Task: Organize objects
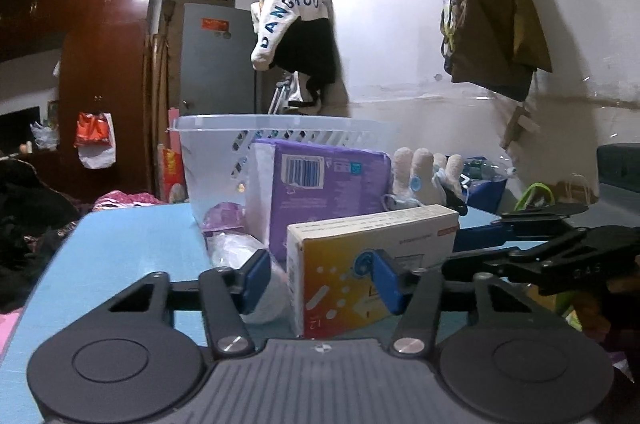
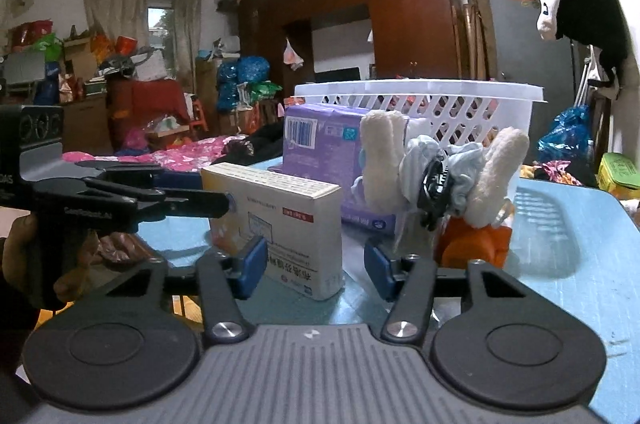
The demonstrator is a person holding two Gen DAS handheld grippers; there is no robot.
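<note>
Right now the left gripper [image 1: 320, 274] has its jaws spread wide around a small yellow and white box [image 1: 360, 264], which stands on edge on the blue worktop [image 1: 120, 244]; the right blue pad lies against the box's front face, the left pad sits just clear of its side, so nothing is clamped. From the right wrist view the same box [image 2: 280, 220] shows between the two tools, with the left gripper's tip touching its far end. Over on the other side, the right gripper [image 2: 314, 266] has its jaws open too, holding nothing, the left pad just beside the box. Behind the box stands a purple pack [image 2: 320, 152], next to a fluffy white and pale blue soft toy [image 2: 440, 168] on something orange [image 2: 476, 240], and behind those a white plastic basket [image 2: 420, 92]
</note>
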